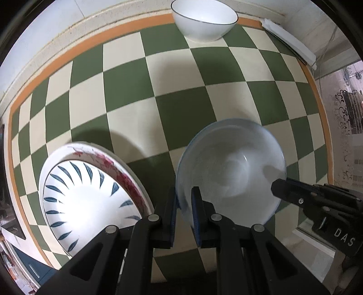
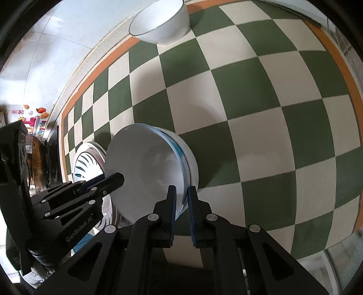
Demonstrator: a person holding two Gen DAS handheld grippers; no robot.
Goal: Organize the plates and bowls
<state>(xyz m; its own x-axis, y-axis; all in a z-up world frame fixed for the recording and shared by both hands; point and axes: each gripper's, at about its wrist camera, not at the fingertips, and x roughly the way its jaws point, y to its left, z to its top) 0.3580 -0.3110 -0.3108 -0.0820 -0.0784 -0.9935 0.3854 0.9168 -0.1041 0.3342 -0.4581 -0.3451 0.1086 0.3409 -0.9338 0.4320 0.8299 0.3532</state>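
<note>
A pale blue-rimmed bowl (image 1: 231,168) is held by both grippers above the green and cream checked table. My left gripper (image 1: 184,199) is shut on its near-left rim. My right gripper (image 2: 182,199) is shut on the opposite rim; in the right wrist view the bowl (image 2: 147,168) tilts toward the camera. A plate with blue leaf marks (image 1: 88,202) lies on a red-flowered plate (image 1: 127,179) at the left, also in the right wrist view (image 2: 86,158). A white bowl with a dark rim (image 1: 204,20) stands at the far edge (image 2: 161,22).
The checked cloth (image 1: 181,90) has an orange border (image 1: 68,52) along a cream wall. A white folded item (image 1: 288,38) lies at the far right corner. A dark appliance edge (image 2: 52,158) stands left of the plates.
</note>
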